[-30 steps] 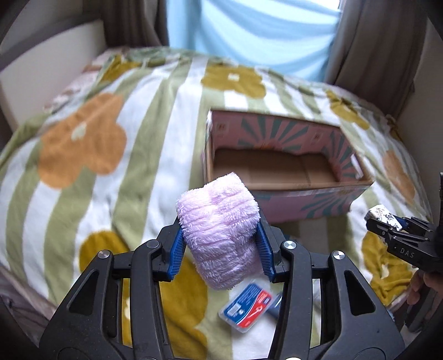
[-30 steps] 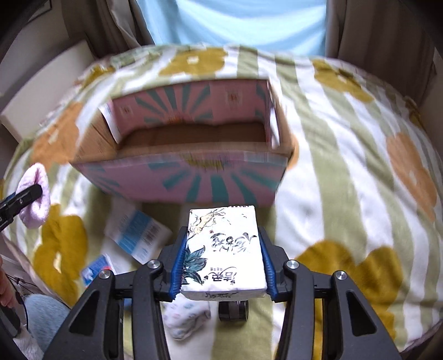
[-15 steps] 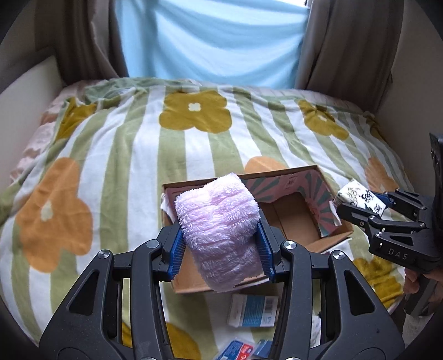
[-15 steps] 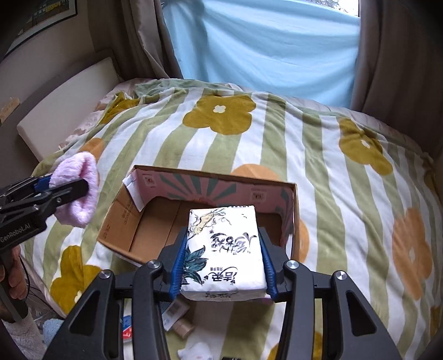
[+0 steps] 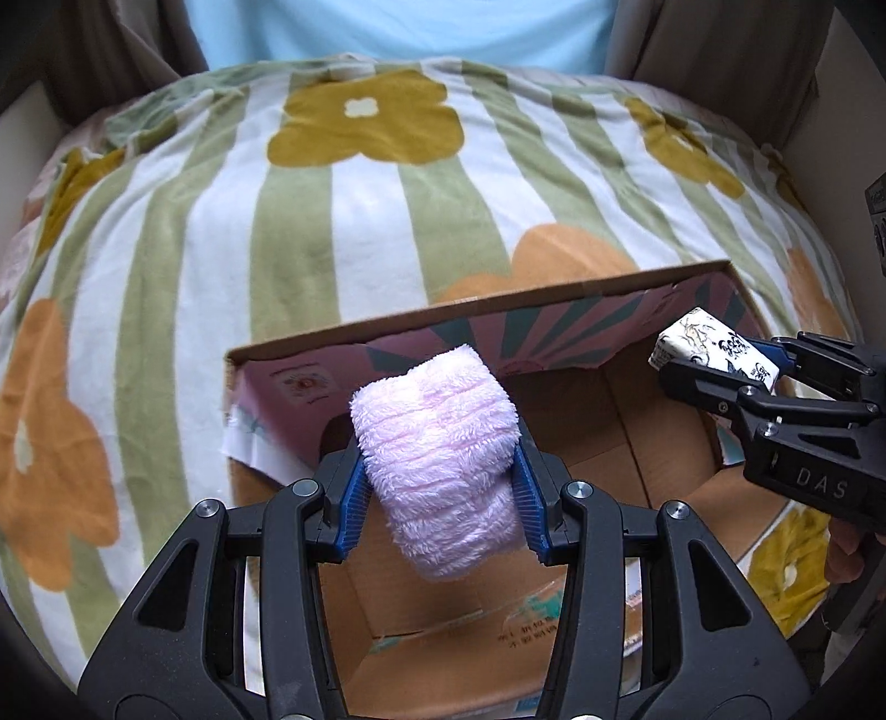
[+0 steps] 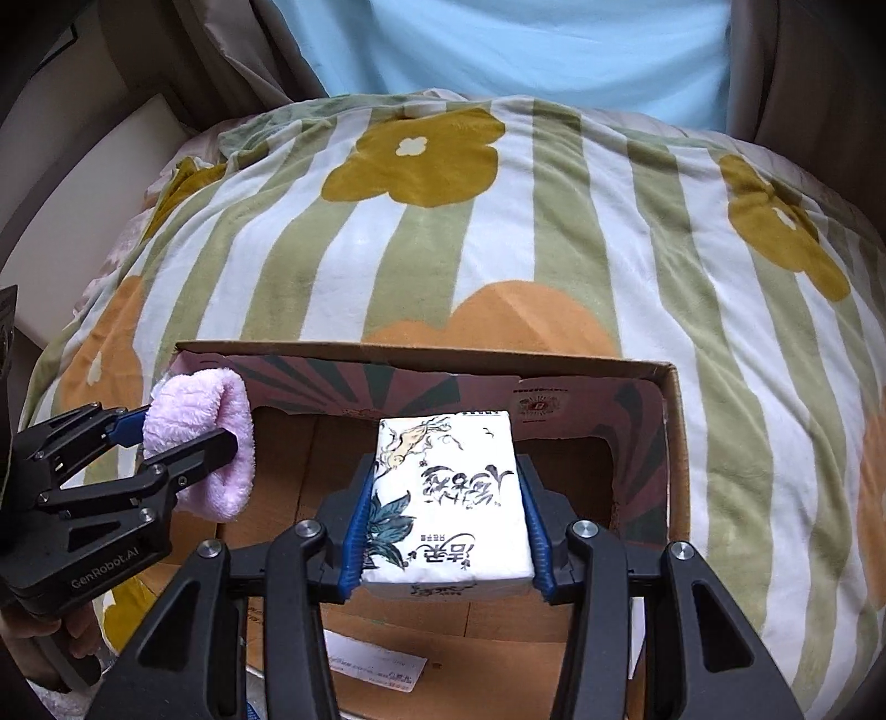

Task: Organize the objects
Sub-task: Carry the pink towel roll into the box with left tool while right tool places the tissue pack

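Observation:
An open cardboard box [image 5: 626,437] [image 6: 673,443] with pink and teal printed walls lies on the bed. My left gripper [image 5: 437,490] [image 6: 183,443] is shut on a fluffy pink rolled cloth [image 5: 437,459] [image 6: 213,437] and hangs over the box's left part. My right gripper [image 6: 448,498] [image 5: 720,371] is shut on a white tissue pack [image 6: 448,498] [image 5: 714,349] with black script and leaf drawings, held over the box's right part. The box floor under both looks bare brown cardboard.
A blanket [image 5: 310,221] [image 6: 554,232] with green stripes and yellow and orange flowers covers the bed. Curtains and a pale blue sheet [image 6: 498,50] hang behind it. A white wall or headboard [image 6: 94,183] borders the left side. A hand [image 6: 33,648] holds the left gripper's handle.
Both grippers moved forward from the near side of the box to above its open inside, still holding the cloth and the pack. The small packets on the blanket in front have dropped out of view.

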`<state>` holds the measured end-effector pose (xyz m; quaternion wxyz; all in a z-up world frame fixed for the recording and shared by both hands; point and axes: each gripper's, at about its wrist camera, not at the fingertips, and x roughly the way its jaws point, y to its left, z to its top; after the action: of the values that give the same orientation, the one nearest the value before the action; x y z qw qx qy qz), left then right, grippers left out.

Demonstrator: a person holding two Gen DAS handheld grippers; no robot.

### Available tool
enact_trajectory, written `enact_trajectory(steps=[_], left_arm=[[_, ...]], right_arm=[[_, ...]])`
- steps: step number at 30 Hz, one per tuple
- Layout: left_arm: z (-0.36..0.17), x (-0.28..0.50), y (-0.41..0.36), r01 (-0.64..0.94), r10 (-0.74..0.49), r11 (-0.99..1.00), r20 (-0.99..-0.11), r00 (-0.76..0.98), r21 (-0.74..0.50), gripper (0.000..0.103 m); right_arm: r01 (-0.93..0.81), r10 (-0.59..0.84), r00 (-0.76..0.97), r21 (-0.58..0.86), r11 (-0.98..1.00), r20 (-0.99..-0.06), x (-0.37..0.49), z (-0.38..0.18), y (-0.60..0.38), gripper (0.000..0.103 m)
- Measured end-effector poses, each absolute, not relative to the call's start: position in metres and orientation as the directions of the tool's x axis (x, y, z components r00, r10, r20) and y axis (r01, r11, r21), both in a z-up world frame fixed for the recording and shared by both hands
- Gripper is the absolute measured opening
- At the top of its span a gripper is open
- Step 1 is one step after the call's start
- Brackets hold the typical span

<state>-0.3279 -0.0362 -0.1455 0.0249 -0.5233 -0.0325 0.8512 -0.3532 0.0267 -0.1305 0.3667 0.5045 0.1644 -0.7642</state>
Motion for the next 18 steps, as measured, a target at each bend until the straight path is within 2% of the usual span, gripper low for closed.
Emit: enact_trajectory(steps=[9, 11, 12, 13, 14, 15, 18], left_arm=[[-0.150, -0.333, -0.033, -0.014, 0.063, -0.998, -0.886, -0.460, -0.064, 0.043], [-0.144, -0.332, -0.033, -0.006, 0.036, -0.999, -0.877, -0.479, -0.038, 0.053], [-0.140, -0.331, -0.033, -0.001, 0.020, -1.000, -0.873, -0.487, -0.023, 0.069], [-0.137, -0.330, -0.034, 0.004, 0.009, -1.000, -0.868, -0.496, -0.013, 0.092], [-0.133, -0.327, -0.035, 0.010, 0.000, -1.000, -0.860, -0.511, -0.007, 0.102], [-0.128, -0.324, -0.037, 0.011, 0.000, -1.000, -0.850, -0.528, -0.007, 0.103], [-0.120, -0.317, -0.041, 0.016, 0.001, -1.000, -0.842, -0.539, -0.012, 0.103]], right_arm=[[0.718, -0.382, -0.240, 0.102, -0.688, -0.893, -0.359, -0.136, 0.022, 0.043], [0.714, -0.369, -0.249, 0.087, -0.694, -0.895, -0.360, -0.134, 0.021, 0.043], [0.706, -0.362, -0.253, 0.084, -0.703, -0.897, -0.361, -0.133, 0.022, 0.045], [0.700, -0.360, -0.256, 0.085, -0.709, -0.897, -0.361, -0.131, 0.023, 0.053], [0.694, -0.354, -0.260, 0.082, -0.716, -0.898, -0.362, -0.130, 0.024, 0.060], [0.688, -0.347, -0.266, 0.076, -0.722, -0.899, -0.362, -0.129, 0.026, 0.073], [0.696, -0.364, -0.269, 0.081, -0.713, -0.891, -0.360, -0.125, 0.029, 0.085]])
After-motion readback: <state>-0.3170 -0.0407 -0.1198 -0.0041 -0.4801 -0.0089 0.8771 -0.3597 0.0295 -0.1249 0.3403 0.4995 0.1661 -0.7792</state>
